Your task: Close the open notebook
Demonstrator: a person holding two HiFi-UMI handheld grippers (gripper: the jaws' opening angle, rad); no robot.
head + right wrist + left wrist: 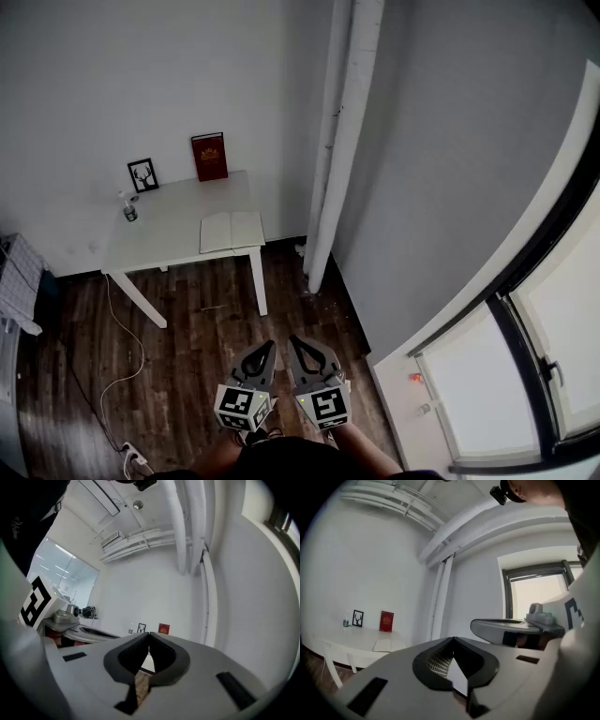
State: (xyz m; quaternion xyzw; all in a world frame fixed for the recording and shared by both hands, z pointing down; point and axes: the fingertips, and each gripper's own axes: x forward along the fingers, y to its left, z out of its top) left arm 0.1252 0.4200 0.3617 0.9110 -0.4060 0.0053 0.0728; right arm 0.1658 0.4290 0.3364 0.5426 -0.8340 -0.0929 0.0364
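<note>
The left hand-held gripper (pixel 267 351) and right hand-held gripper (pixel 298 345) are pointing level, side by side, jaws closed together on nothing. The open notebook (pixel 232 231) is lying on the worktop's (pixel 169 225) near right corner, well apart from them. The red book's (pixel 209 157) gold print is too small to read.

The left gripper (pixel 269 346) and the right gripper (pixel 293 340) are grey. Their pointed jaws are black on the inside. Each grey body has dark slots on top. Each gripper has a cube (pixel 246 405) with black and white squares. The person wears a dark top (pixel 281 461).
</note>
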